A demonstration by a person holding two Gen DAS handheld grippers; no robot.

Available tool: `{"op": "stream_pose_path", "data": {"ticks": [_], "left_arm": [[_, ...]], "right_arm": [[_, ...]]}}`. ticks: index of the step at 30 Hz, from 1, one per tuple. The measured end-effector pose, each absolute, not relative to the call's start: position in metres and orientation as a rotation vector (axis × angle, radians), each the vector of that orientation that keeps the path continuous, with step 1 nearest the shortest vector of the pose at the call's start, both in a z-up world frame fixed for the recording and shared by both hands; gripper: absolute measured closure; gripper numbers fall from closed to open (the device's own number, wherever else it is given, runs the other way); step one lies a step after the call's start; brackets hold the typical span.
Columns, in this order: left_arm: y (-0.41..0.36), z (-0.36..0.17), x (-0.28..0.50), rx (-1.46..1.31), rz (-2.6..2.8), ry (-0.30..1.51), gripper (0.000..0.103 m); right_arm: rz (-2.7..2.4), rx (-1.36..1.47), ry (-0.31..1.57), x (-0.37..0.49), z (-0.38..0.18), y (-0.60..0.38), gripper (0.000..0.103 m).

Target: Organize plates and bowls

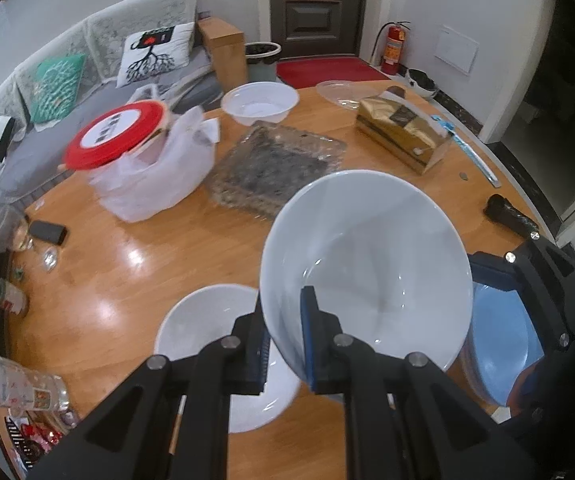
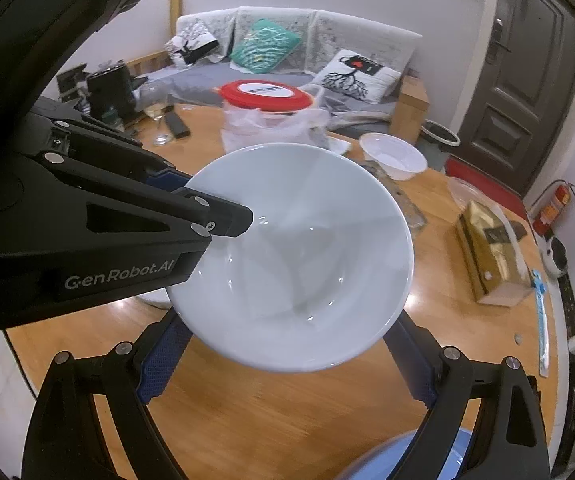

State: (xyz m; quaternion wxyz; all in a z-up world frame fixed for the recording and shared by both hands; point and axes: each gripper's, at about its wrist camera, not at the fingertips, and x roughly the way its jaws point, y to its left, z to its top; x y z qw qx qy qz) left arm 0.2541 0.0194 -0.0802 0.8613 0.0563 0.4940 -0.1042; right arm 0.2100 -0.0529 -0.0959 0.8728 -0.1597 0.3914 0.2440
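Observation:
My left gripper (image 1: 287,340) is shut on the rim of a white ceramic bowl (image 1: 367,272) and holds it tilted above the wooden table (image 1: 135,280). The same bowl fills the right wrist view (image 2: 307,264), with the left gripper (image 2: 223,216) clamped on its left rim. A second white bowl (image 1: 215,344) sits on the table below and to the left. A blue plate (image 1: 499,344) lies at the right under my right gripper (image 1: 535,320); its edge also shows in the right wrist view (image 2: 387,456). My right gripper (image 2: 287,364) is open, its fingers spread below the held bowl.
A clear plastic bowl (image 1: 261,102), a glass tray (image 1: 275,168), a red-lidded container in a plastic bag (image 1: 127,140), a gold box (image 1: 403,132) and a black cylinder (image 1: 509,214) stand on the far table. Glasses (image 1: 19,388) and a phone (image 1: 49,232) are at the left edge.

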Motion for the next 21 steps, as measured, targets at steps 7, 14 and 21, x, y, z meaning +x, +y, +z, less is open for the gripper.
{"op": "stream_pose_path", "data": {"ticks": [7, 14, 21], "left_arm": [[0.056, -0.085, 0.252, 0.087, -0.179, 1.044, 0.092], [0.085, -0.099, 0.249, 0.07, -0.154, 1.073, 0.092], [0.101, -0.113, 0.249, 0.055, -0.142, 1.096, 0.092]], "right_arm": [[0.551, -0.351, 0.828, 0.213, -0.1, -0.018, 0.014], [0.585, -0.369, 0.858, 0.216, -0.111, 0.009, 0.014], [0.604, -0.39, 0.891, 0.218, -0.123, 0.027, 0.014]]}}
